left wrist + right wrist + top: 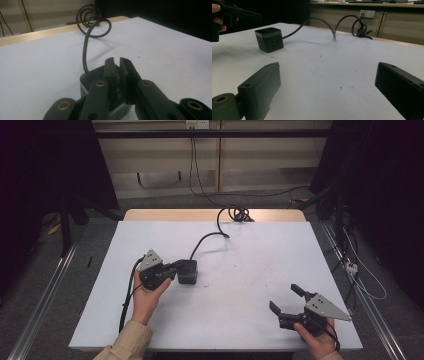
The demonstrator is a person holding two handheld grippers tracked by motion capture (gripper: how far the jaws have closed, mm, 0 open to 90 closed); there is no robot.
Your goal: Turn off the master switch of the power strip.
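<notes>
No writing can be read on the black cube socket (188, 271), which sits left of centre on the white table (250, 270). The left gripper (176, 268) hovers over its top with jaws nearly clenched, nothing between them. The right gripper view shows outlet holes on the cube's sides; the left gripper view shows its cord (85, 50) coiling away. The right gripper (285, 301) rests agape, empty, near the table's right front.

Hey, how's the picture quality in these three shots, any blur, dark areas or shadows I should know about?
High view: evenly lit white table, surroundings very dark, slightly soft. Left gripper view: the near left gripper looks dim and soft, and the power cube's cable casts a faint shadow. Right gripper view: the right gripper looms large and blurred, while the power cube is fairly sharp with a soft shadow.
</notes>
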